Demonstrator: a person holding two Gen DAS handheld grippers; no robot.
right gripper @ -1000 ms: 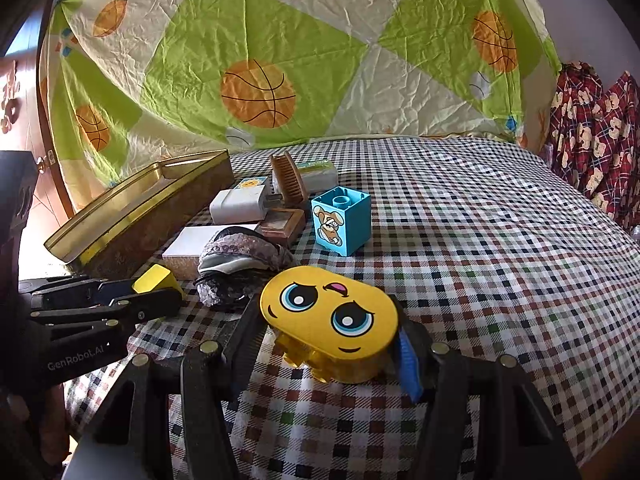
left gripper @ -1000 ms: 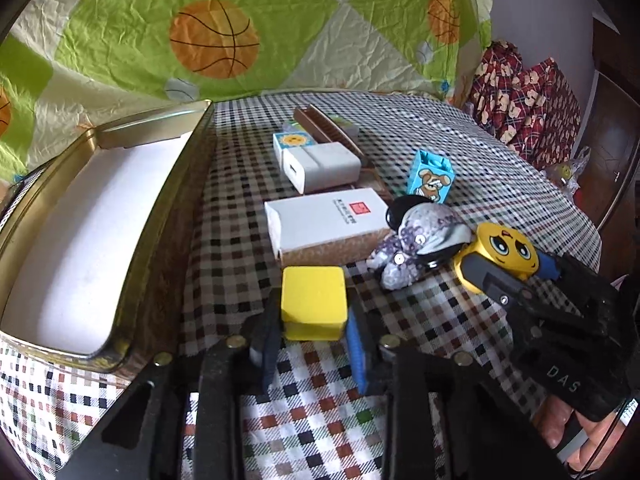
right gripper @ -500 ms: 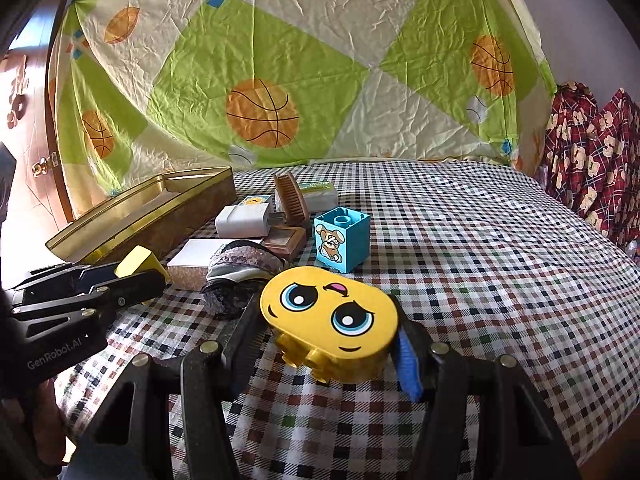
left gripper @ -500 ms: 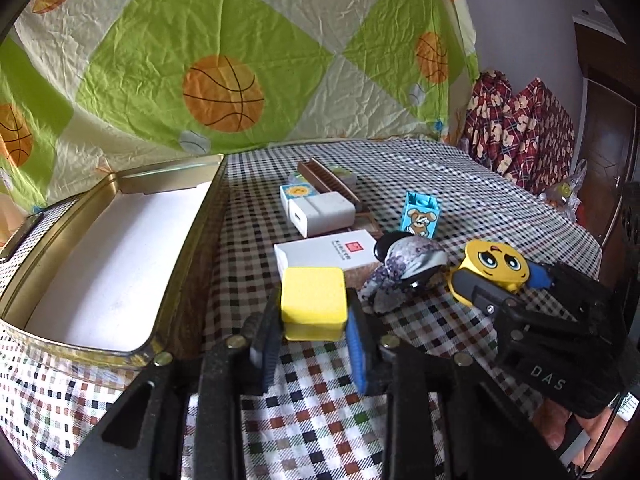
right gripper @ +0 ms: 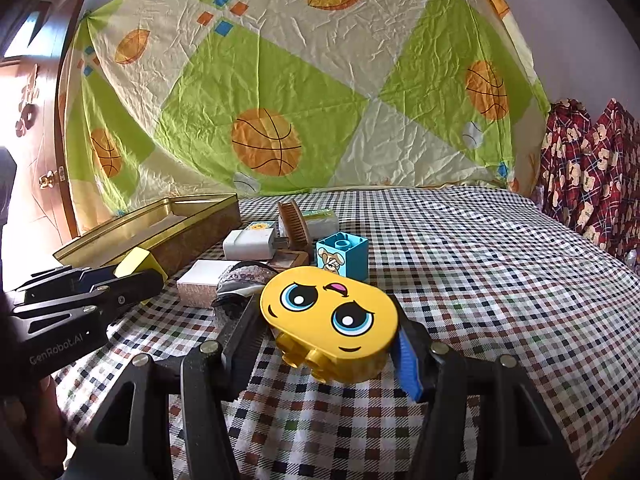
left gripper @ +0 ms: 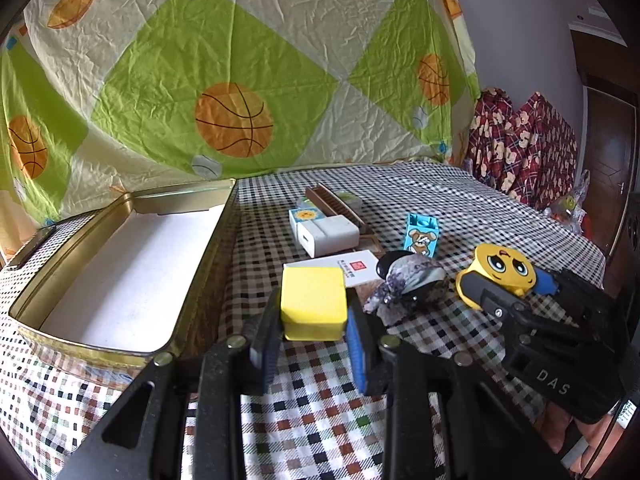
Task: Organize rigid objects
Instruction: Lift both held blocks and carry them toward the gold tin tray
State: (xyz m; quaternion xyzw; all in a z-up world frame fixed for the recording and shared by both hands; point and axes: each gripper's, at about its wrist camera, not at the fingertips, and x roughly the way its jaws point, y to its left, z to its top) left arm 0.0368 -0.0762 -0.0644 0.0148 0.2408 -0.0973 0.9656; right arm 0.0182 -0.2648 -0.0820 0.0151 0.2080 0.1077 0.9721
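Observation:
My left gripper (left gripper: 314,340) is shut on a yellow block (left gripper: 313,302) and holds it above the checkered cloth, right of the open gold tin (left gripper: 200,280). My right gripper (right gripper: 328,344) is shut on a yellow face brick (right gripper: 330,312), lifted off the cloth. Each gripper shows in the other's view: the right one with the face brick (left gripper: 505,270), the left one with the yellow block (right gripper: 138,262). On the cloth lie a blue bear brick (left gripper: 420,234), a white charger (left gripper: 330,236), a white box (left gripper: 356,268) and a wooden comb (left gripper: 334,206).
A patterned cloth pouch (left gripper: 412,280) lies between the two grippers. The gold tin (right gripper: 152,232) has a white empty floor. A basketball-print sheet hangs behind the table. Red bear-print fabric (left gripper: 520,148) is at the far right. The table edge runs near the bottom.
Both grippers have risen with their blocks held. The left view has tilted up and pulled back; the tin and objects now sit lower and farther.

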